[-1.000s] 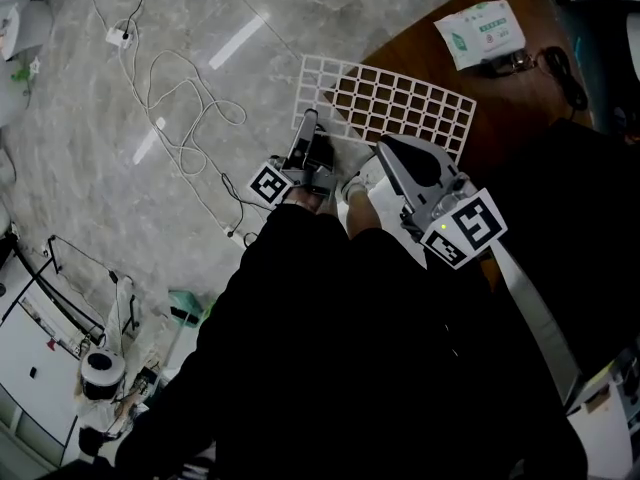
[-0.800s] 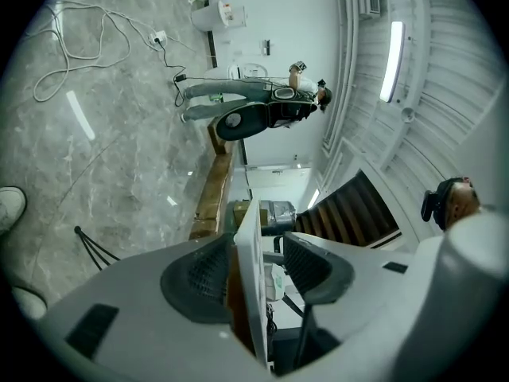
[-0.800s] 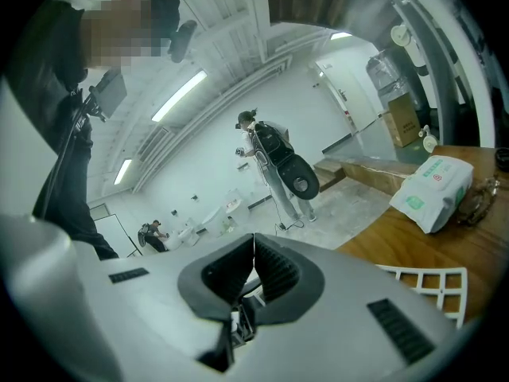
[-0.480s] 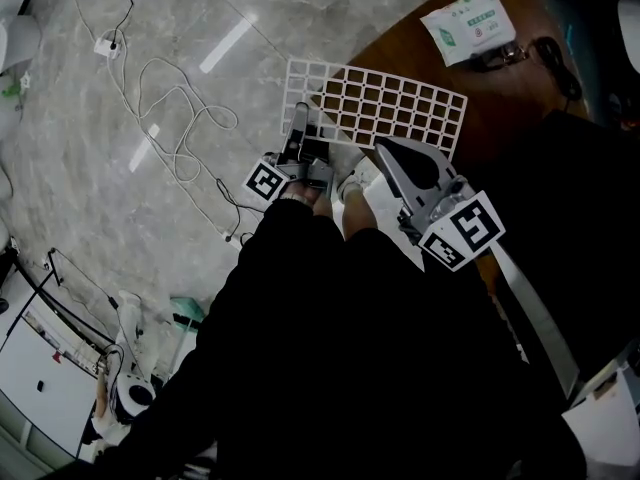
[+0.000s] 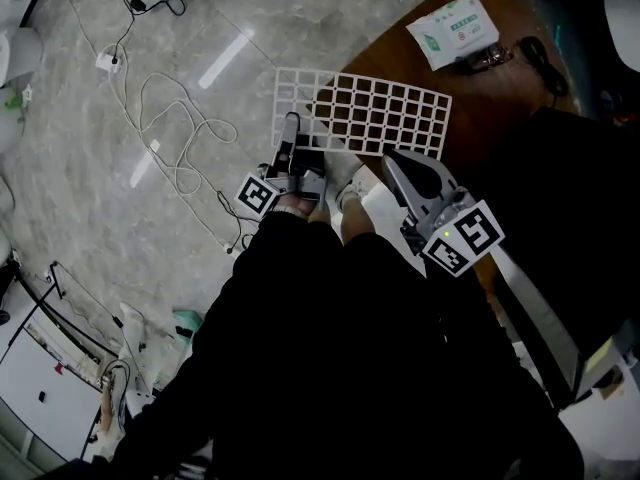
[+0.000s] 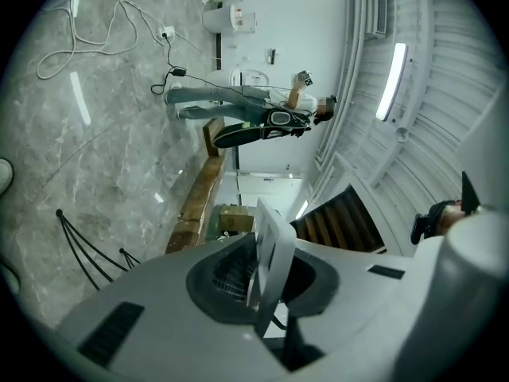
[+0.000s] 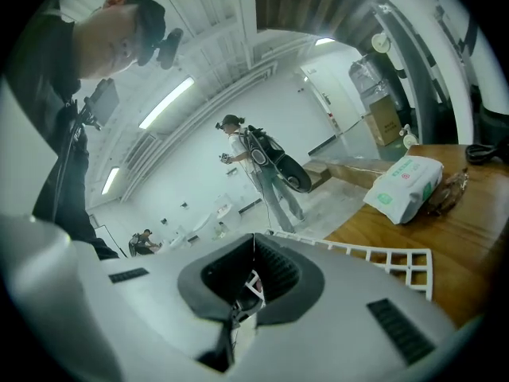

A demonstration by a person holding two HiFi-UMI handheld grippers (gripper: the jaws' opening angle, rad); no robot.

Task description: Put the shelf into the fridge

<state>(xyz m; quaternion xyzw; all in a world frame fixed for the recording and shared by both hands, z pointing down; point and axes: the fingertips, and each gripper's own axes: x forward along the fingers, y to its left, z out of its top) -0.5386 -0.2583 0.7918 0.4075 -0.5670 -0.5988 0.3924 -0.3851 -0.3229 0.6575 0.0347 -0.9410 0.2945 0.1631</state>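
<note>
While left tool (image 5: pixel 289 130) closes on white grid shelf (image 5: pixel 362 114) at its 8 o'clock corner | right tool (image 5: pixel 392 158) clenched on 6 o'clock rim | shelf half off worktop (image 5: pixel 500 78) | shallow bites, might twist loose

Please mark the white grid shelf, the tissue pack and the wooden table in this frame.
shelf (image 5: pixel 363 114): head view, a bar near the middle of the grid.
tissue pack (image 5: pixel 452 30): head view, centre of its top face.
wooden table (image 5: pixel 492 98): head view, bare wood right of the shelf.
</note>
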